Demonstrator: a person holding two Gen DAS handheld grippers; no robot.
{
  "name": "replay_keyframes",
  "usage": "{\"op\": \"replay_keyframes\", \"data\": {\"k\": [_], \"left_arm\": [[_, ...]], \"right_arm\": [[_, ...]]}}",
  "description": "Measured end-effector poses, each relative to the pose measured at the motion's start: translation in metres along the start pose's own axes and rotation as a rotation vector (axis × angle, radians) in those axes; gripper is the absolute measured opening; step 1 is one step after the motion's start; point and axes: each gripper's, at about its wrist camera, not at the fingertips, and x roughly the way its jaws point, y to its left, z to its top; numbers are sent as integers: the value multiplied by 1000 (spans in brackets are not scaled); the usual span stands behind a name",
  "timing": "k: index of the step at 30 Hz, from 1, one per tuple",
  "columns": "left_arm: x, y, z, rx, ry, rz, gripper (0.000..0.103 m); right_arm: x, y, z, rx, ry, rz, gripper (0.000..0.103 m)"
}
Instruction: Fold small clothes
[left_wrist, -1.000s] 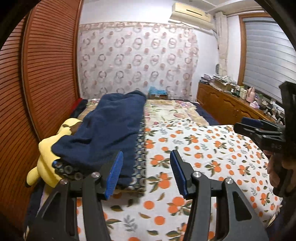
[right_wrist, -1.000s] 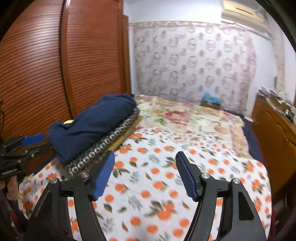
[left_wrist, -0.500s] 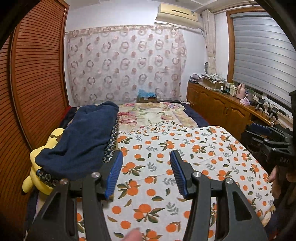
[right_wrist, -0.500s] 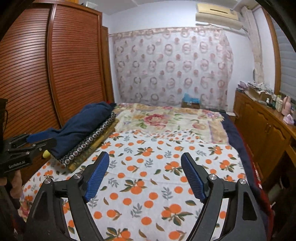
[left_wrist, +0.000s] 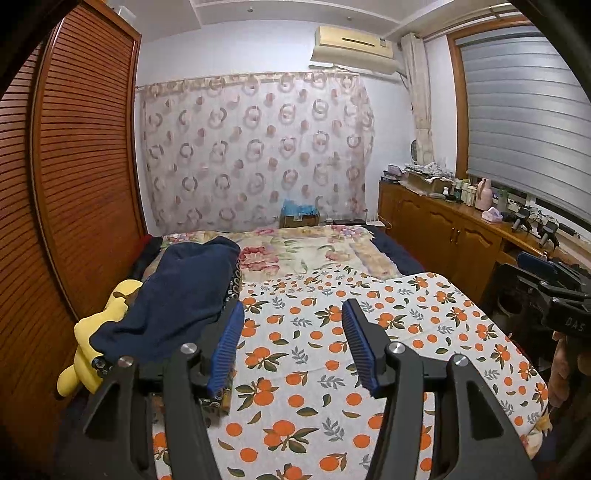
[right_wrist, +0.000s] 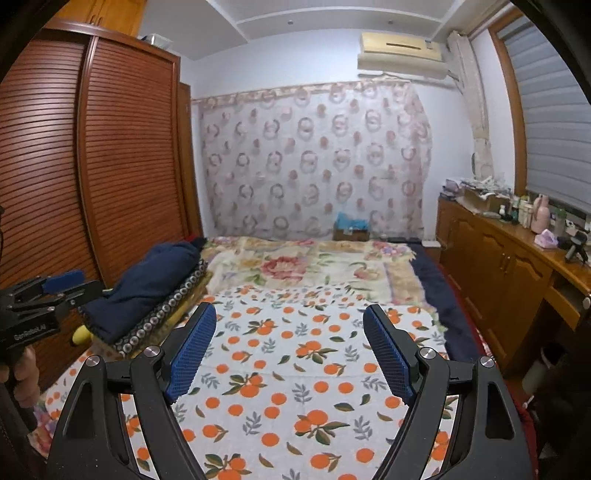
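**Orange-print sheet bare under two empty grippers**

Orange-print sheet (left_wrist: 332, 354) taken as the landmark. It lay flat over the near end of the bed, and no small garment showed anywhere on it in either wrist view.

Left gripper (left_wrist: 291, 347) hung above the sheet's near-left part, blue pads spread apart, nothing between them. Right gripper (right_wrist: 290, 350) hung above the sheet's near-middle, pads spread wider, likewise holding nothing. Each tool showed at the edge of the other's view, held up off the sheet.

Only candidate cloth: a navy bundle (left_wrist: 177, 295) along the sheet's left edge, heaped on a dark patterned fabric (right_wrist: 162, 317), with a yellow plush toy (left_wrist: 88, 339) beyond it, away from the sheet. Bundle sat just left of the left gripper's left pad and well left of the right gripper. Whether it was clothing, or already folded, could not be told.

Judgement: the scene fitted two stages equally, either garments yet to be laid on the sheet, or folded ones already cleared off it. No fold was in hand. Next move therefore left unspecified.
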Motion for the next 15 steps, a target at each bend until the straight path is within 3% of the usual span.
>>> {"op": "replay_keyframes", "data": {"k": [15], "left_arm": [[-1, -2, -1, 0, 2, -3, 56]], "right_arm": [[-1, -3, -2, -2, 0, -8, 84]]}}
